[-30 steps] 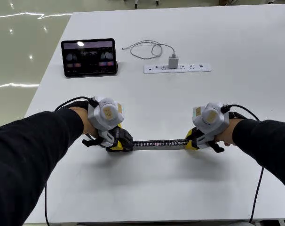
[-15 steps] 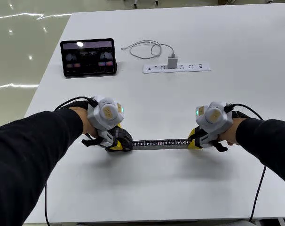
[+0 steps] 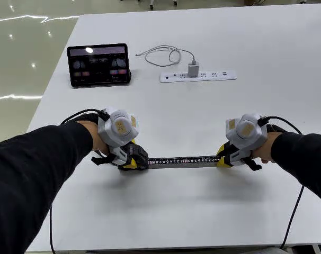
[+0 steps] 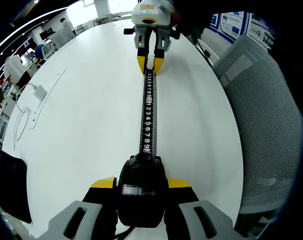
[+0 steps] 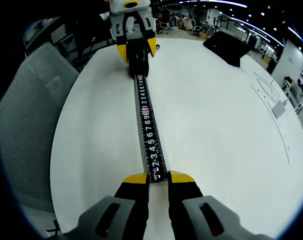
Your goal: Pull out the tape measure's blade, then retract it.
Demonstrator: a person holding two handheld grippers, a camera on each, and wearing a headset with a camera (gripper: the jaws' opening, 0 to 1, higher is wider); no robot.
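Tape measure (image 4: 142,190), one: left gripper (image 4: 141,183) clamps its body, right gripper (image 5: 159,177) pinches its blade (image 5: 147,125).

Tape measure (image 3: 135,157): black case with yellow trim, lying well to the near side of the power strip (image 3: 198,76) and off to its left, clamped between the jaws of the left gripper (image 3: 127,160). Blade (image 3: 183,160): black with white numerals and a red mark, drawn out straight and flat, running rightward from the case, tip nipped by the right gripper (image 3: 222,161).
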